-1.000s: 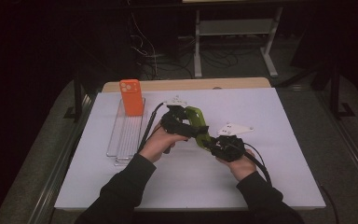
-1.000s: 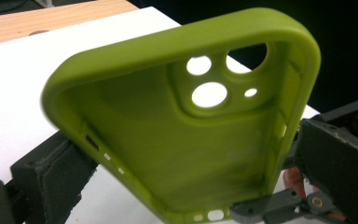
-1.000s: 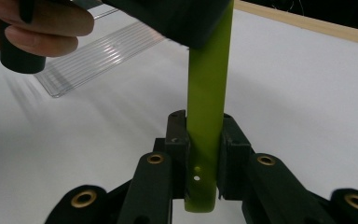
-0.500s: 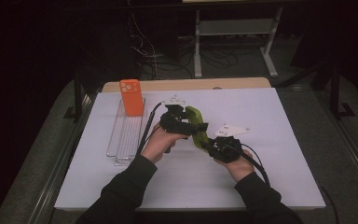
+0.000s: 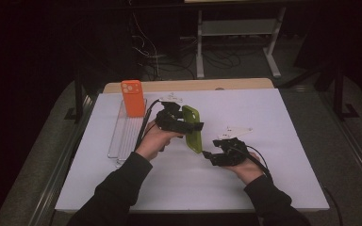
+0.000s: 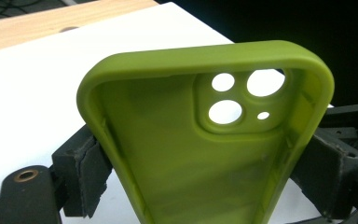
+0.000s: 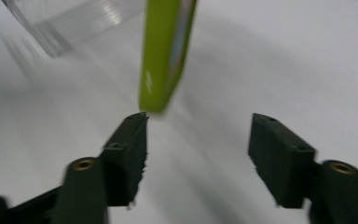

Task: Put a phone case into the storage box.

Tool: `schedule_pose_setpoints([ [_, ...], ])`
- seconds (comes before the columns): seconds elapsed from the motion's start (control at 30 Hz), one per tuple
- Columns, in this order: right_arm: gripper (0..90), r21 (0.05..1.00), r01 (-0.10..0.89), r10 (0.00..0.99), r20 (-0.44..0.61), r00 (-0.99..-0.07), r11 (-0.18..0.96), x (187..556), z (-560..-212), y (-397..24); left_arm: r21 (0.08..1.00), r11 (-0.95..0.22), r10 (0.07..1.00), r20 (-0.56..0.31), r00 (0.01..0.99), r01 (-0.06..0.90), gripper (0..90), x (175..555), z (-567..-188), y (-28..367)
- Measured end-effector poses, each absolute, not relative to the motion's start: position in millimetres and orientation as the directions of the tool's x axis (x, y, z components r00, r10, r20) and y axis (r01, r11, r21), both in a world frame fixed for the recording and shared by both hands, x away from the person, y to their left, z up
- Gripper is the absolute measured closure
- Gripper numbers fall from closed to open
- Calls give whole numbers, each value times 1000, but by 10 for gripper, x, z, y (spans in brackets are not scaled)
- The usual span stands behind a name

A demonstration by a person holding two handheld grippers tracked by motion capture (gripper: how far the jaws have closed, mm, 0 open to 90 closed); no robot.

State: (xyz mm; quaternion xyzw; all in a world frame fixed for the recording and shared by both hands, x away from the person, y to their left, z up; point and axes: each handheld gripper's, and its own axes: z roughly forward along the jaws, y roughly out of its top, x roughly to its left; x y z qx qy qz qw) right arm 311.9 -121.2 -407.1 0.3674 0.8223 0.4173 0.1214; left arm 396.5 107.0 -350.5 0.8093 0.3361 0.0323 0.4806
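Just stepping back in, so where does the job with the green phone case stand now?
Done: the green phone case is off the table, clamped across its sides by the left tool. In hand: a handover; the right tool has just been opening, its jaws apart just below the case's end. An orange case stands in the clear rack. Left, probably: setting the green one beside it.

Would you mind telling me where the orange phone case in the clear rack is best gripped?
Grip the orange phone case by its top edge, coming from above. It stands upright at the far end of the clear rack, so its upper part rises free while the rack holds its base.
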Motion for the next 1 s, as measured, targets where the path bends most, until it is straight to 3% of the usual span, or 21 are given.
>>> schedule_pose_setpoints([
  [0.37,0,754,519,736,70,-673,403,2967,-4197,-1566,814,-316,655,-183,733,486,143,4125,-3137,1436],
  [0.73,0,749,538,771,58,-634,386,2870,-4265,-1896,837,-266,740,-140,657,478,143,4326,-2862,1944],
  [1.0,0,735,538,751,60,-658,412,2828,-4322,-1997,831,-275,803,-78,591,483,143,4471,-2810,2289],
])
